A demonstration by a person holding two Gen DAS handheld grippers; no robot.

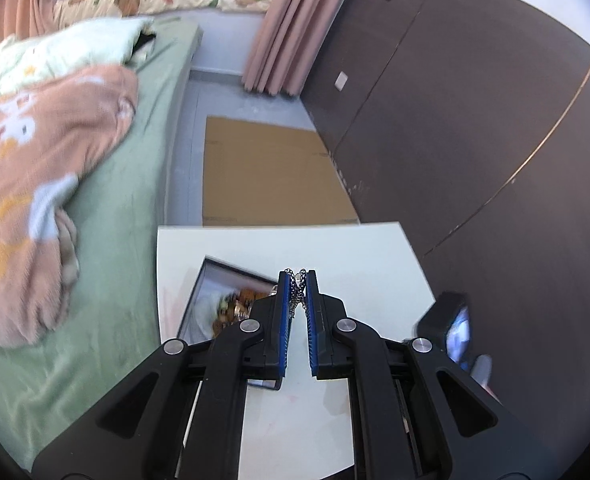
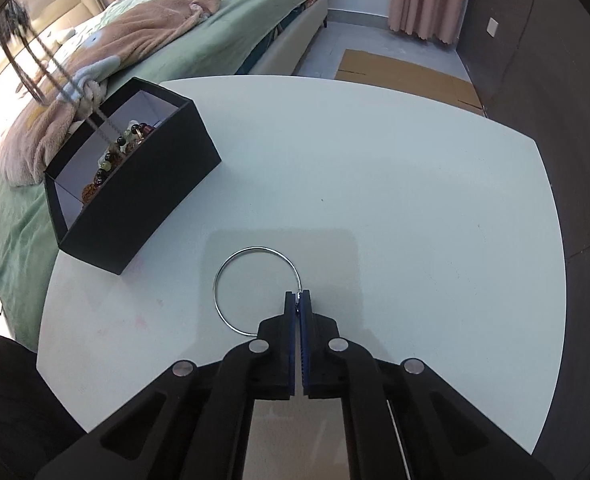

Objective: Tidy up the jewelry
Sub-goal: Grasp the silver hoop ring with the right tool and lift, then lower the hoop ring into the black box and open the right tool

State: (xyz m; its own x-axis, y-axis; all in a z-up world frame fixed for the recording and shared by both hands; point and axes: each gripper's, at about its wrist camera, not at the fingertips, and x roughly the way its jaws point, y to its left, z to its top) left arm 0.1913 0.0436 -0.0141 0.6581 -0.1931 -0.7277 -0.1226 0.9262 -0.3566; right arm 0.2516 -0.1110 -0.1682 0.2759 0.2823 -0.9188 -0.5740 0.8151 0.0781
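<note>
My left gripper (image 1: 297, 276) is shut on a silver chain necklace (image 1: 295, 292) and holds it high above the black jewelry box (image 1: 199, 292). In the right wrist view the chain (image 2: 55, 68) hangs blurred down into the box (image 2: 151, 196), which holds several bead bracelets (image 2: 123, 148). My right gripper (image 2: 298, 294) is shut on the rim of a thin silver bangle (image 2: 231, 268), held just above the white table (image 2: 375, 180).
A bed with a green sheet (image 2: 215, 36) and a pink blanket (image 2: 135, 32) lies left of the table. Flat cardboard (image 1: 271, 172) lies on the floor beyond the table. A dark wall (image 1: 475, 120) stands on the right. The other gripper's camera (image 1: 455, 328) shows at the right in the left wrist view.
</note>
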